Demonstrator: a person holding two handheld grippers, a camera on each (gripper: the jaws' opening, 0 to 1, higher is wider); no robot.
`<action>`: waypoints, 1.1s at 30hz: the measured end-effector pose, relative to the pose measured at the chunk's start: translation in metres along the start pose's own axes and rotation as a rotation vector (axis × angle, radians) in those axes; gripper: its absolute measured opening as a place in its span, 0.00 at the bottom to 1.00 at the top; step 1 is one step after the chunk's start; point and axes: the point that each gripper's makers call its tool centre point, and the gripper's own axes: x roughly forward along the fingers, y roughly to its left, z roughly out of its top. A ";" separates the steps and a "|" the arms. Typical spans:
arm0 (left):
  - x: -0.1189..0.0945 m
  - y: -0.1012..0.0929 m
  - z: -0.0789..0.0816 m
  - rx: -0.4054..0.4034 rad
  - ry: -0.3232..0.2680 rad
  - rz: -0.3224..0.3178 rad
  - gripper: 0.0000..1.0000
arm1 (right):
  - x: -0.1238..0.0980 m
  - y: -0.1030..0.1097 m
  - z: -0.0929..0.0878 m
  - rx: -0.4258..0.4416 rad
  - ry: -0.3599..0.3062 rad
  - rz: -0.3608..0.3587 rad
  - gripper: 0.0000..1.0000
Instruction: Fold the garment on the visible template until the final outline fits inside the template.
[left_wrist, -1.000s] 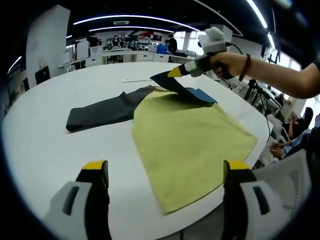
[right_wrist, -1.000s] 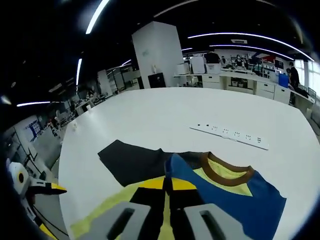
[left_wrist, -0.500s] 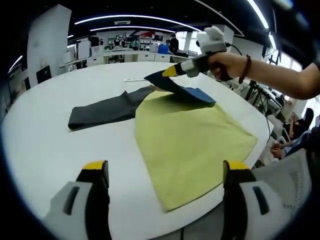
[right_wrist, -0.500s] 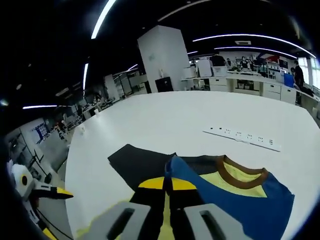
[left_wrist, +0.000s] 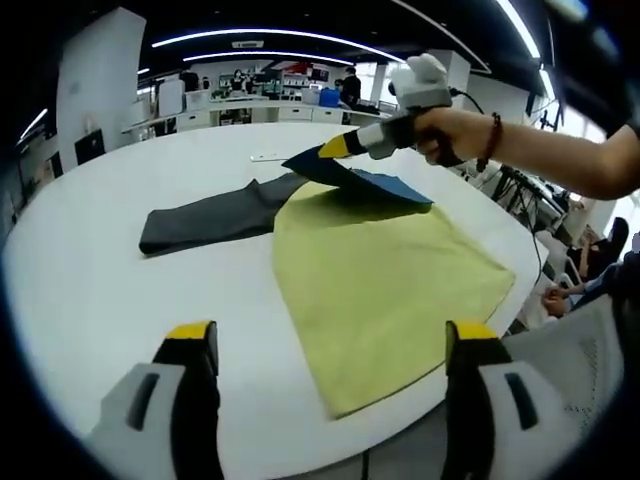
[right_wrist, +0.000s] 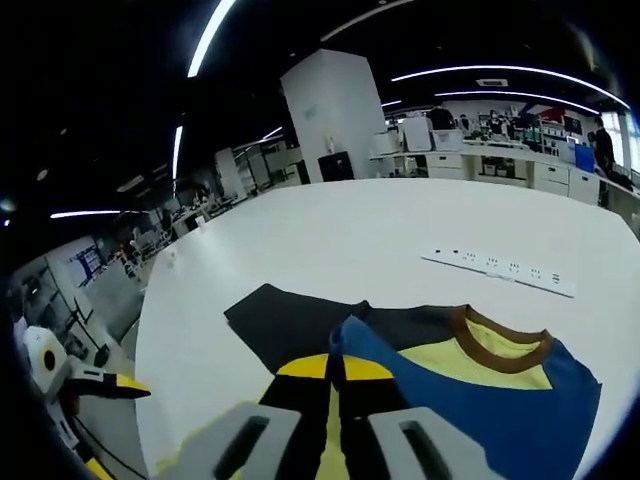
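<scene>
- Right gripper (left_wrist: 335, 148), jaws pinched on the garment's (left_wrist: 390, 270) blue edge, lifts it at one o'clock.
- Left gripper (left_wrist: 330, 345) hovers, jaws apart, gripping nothing.
- The garment lies on the white table (left_wrist: 100, 280).

Yellow-green body, charcoal sleeve and blue shoulder panel on the garment (left_wrist: 385, 270) (brown collar (right_wrist: 500, 335) too), white table (left_wrist: 90, 290), yellow-tipped grey-white right gripper (left_wrist: 335, 148), white power strip (right_wrist: 498, 270).
</scene>
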 end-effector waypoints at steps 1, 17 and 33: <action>0.000 0.000 -0.001 0.008 0.005 -0.001 0.92 | 0.002 0.000 -0.002 0.000 0.004 -0.002 0.00; -0.004 0.007 -0.002 -0.007 -0.009 0.008 0.91 | 0.023 0.005 -0.029 0.019 0.058 -0.017 0.00; -0.009 0.010 -0.003 -0.014 -0.014 0.019 0.91 | 0.032 0.039 -0.081 0.099 0.233 0.115 0.17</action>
